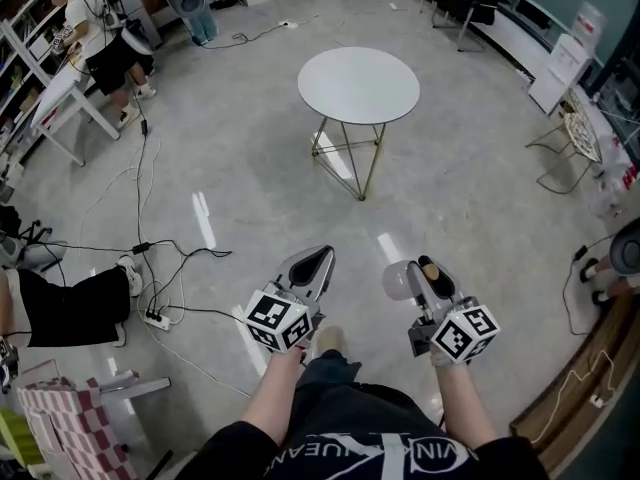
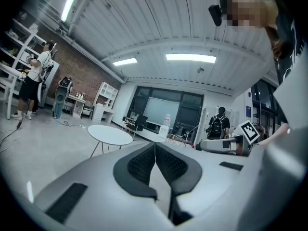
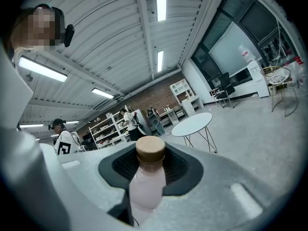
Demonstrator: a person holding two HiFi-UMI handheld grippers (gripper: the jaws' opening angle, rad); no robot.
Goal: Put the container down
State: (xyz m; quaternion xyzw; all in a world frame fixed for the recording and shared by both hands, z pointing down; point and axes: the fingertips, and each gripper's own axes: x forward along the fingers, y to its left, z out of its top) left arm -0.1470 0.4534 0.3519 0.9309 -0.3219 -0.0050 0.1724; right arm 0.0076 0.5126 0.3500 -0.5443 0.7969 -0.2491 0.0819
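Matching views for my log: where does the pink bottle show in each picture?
Head view: lower right of centre, bottle in the right hand-held gripper.
Left gripper view: cannot be made out.
Right gripper view: bottom centre, between the jaws.
Shared landmark: round white table.

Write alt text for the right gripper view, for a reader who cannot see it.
The right gripper clamps a pale pink bottle with a tan cap. Beyond it, a round white table stands on a grey floor.
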